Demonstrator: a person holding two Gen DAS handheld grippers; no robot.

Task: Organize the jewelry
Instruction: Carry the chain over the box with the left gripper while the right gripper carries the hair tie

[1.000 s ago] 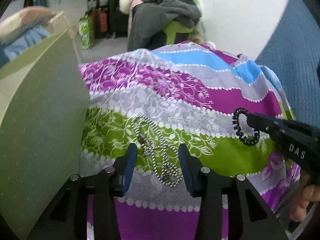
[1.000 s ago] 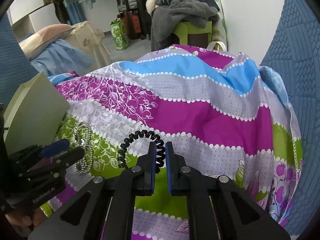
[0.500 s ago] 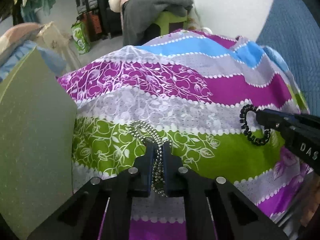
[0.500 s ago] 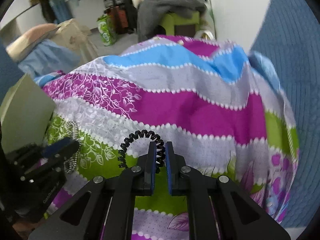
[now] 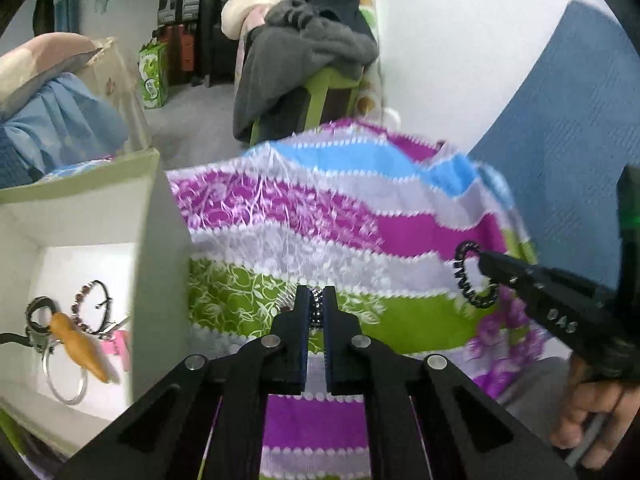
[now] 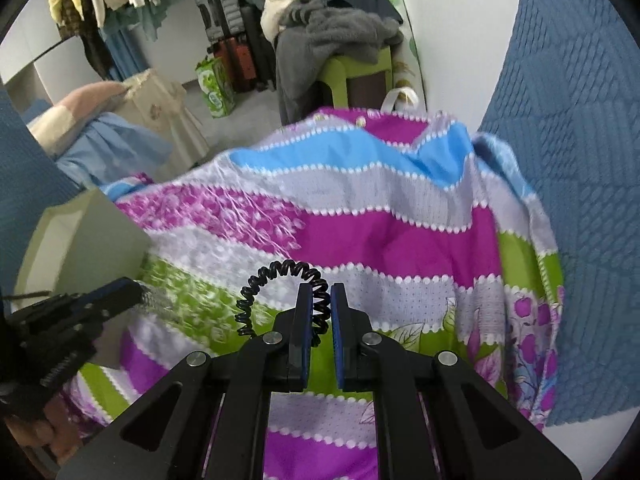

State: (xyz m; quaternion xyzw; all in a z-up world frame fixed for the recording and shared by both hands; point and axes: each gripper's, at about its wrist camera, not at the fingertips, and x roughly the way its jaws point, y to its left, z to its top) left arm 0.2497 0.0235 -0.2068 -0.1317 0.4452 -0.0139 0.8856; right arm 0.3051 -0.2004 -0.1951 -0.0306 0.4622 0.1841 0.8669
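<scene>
Lifted since a second ago: ball chain (image 5: 317,309) now pinched between the pressed-together jaws of the left gripper (image 5: 316,312), raised off the striped cloth (image 5: 360,216), and swung toward the open pale box (image 5: 152,208) at left. Inside the box already — a beaded bracelet (image 5: 90,306), a metal ring (image 5: 66,380), an orange pendant (image 5: 78,344). Near box wall standing between chain and interior. Right gripper (image 6: 318,312) clamped on the black coil bracelet (image 6: 276,280), held above the cloth, well apart from the box. Beyond the cloth — green stool (image 6: 356,72) heaped with grey clothes (image 6: 332,32), blue quilted panel (image 6: 580,160) at right.
</scene>
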